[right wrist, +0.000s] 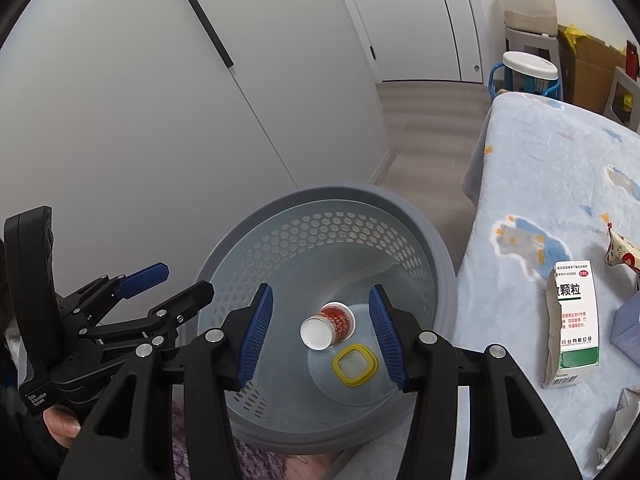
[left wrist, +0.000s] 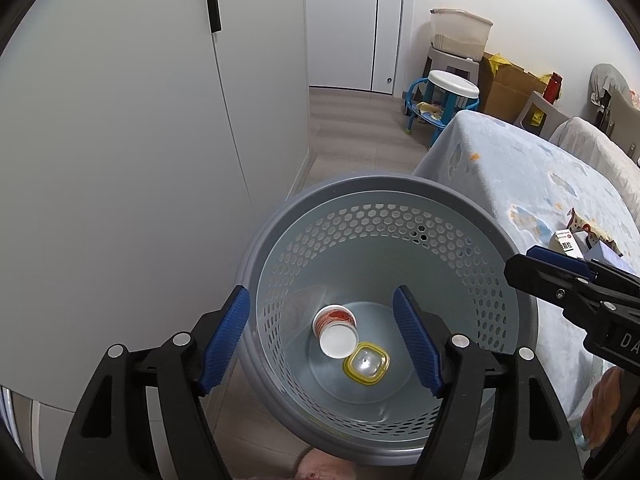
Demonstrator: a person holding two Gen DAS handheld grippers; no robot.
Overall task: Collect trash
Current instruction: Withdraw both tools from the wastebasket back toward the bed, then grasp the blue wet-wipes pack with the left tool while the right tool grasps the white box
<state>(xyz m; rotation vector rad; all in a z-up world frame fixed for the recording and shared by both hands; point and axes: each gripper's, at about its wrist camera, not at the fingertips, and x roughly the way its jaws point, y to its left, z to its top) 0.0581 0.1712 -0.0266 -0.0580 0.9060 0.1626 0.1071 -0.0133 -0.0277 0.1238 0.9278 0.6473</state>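
Observation:
A grey perforated waste basket point(left wrist: 516, 280) point(right wrist: 432, 248) stands on the floor beside the bed. At its bottom lie a red and white paper cup point(left wrist: 335, 330) point(right wrist: 330, 325) on its side and a small yellow-rimmed lid point(left wrist: 366, 366) point(right wrist: 354, 364). My left gripper point(left wrist: 322, 340) hangs open above the basket's mouth, nothing between its blue pads. My right gripper point(right wrist: 320, 328) is also open over the basket and empty. Each gripper shows in the other's view: the right gripper point(left wrist: 568, 272) at the right edge, the left gripper point(right wrist: 168, 284) at lower left.
A bed with a pale blue blanket point(right wrist: 532, 184) lies right of the basket, carrying a torn white and green medicine box point(right wrist: 574, 320), a snack wrapper point(right wrist: 624, 252) and crumpled tissue point(right wrist: 620, 428). White wardrobe doors point(left wrist: 120, 120) stand left. Stools and cardboard boxes point(left wrist: 508, 88) fill the far corner.

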